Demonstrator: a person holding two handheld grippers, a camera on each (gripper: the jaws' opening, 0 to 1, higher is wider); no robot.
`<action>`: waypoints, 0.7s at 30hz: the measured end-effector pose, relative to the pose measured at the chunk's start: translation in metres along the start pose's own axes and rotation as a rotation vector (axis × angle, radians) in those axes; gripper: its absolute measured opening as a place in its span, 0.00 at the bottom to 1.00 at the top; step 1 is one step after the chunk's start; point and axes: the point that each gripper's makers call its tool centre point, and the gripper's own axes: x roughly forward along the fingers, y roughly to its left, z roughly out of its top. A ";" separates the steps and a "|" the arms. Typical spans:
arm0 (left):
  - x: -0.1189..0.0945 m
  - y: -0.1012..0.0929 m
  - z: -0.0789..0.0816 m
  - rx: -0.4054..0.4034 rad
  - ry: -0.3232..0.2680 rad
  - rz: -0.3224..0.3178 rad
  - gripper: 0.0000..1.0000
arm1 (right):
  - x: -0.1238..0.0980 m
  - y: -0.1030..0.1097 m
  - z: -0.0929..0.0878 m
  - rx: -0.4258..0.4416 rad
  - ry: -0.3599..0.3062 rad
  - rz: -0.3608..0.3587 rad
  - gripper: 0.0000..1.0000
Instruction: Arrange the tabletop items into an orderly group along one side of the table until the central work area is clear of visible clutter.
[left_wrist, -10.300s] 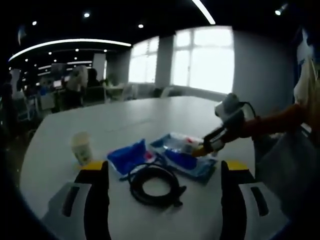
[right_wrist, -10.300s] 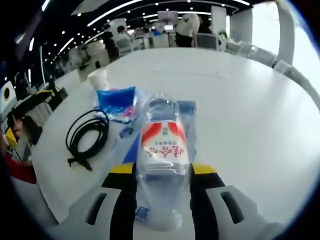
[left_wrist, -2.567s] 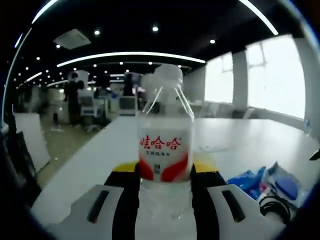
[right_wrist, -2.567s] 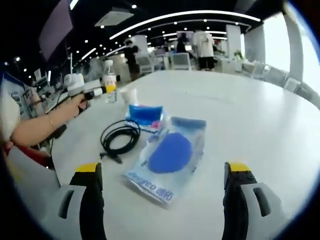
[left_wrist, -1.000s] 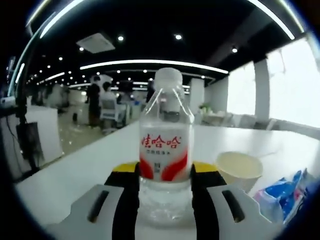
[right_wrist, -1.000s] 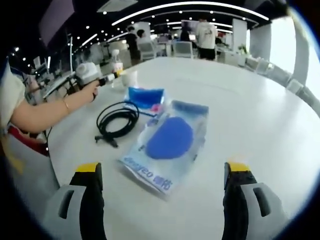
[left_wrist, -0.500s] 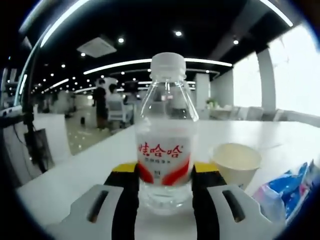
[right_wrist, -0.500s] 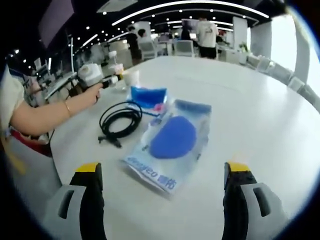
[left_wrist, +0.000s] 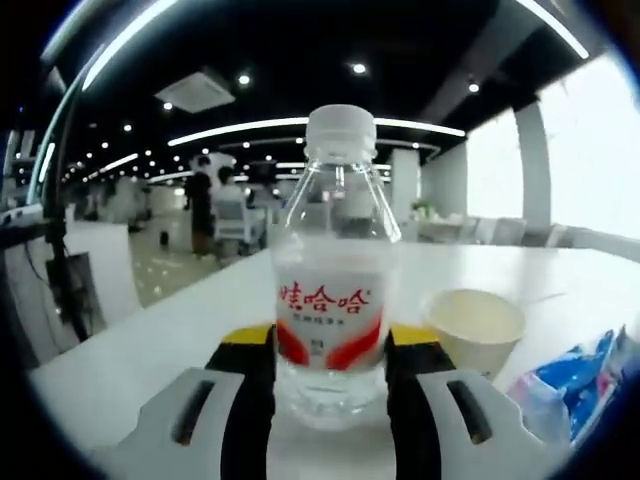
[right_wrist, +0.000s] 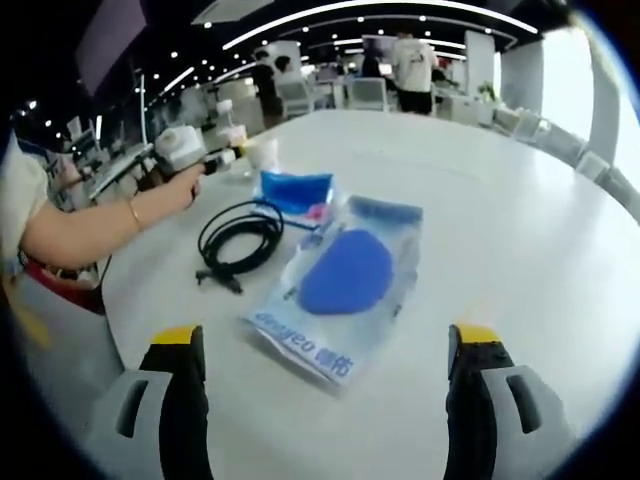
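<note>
In the left gripper view, the left gripper (left_wrist: 330, 345) has its two black, yellow-tipped jaws pressed against either side of a clear plastic water bottle with a white cap and a red-and-white label (left_wrist: 331, 300), which stands upright with its base on the white table (left_wrist: 150, 345) near the table's edge. Just to the right of the bottle sits a cream paper cup (left_wrist: 473, 325), upright and open at the top, and further right lies a crinkled blue plastic packet (left_wrist: 572, 385), only partly in view. In the right gripper view, a person's hand (right_wrist: 185, 182) at the far left holds the left gripper up against the bottle (right_wrist: 232, 130) at the table's far-left edge, with the paper cup (right_wrist: 262, 154) just beside it. Moving right along the white table (right_wrist: 500, 220), a coiled black cable (right_wrist: 236, 243) lies flat, and the blue packet (right_wrist: 294, 190) rests just beyond it, near the cup. To the right of the cable lies a flat clear plastic bag holding a blue oval item (right_wrist: 341, 283), with printed lettering along its near end. The right gripper (right_wrist: 325, 385) hangs above the table in front of this bag with its jaws spread wide apart and nothing between them.
</note>
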 end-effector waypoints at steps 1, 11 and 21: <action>0.000 0.003 0.000 0.007 0.007 0.009 0.46 | 0.000 0.000 0.000 0.000 0.001 0.000 1.00; -0.008 0.008 0.009 0.008 0.078 -0.035 0.71 | -0.006 -0.007 0.005 0.016 -0.012 -0.018 1.00; -0.024 0.023 0.005 0.061 0.154 -0.035 0.72 | -0.007 -0.002 0.009 0.023 -0.026 -0.001 1.00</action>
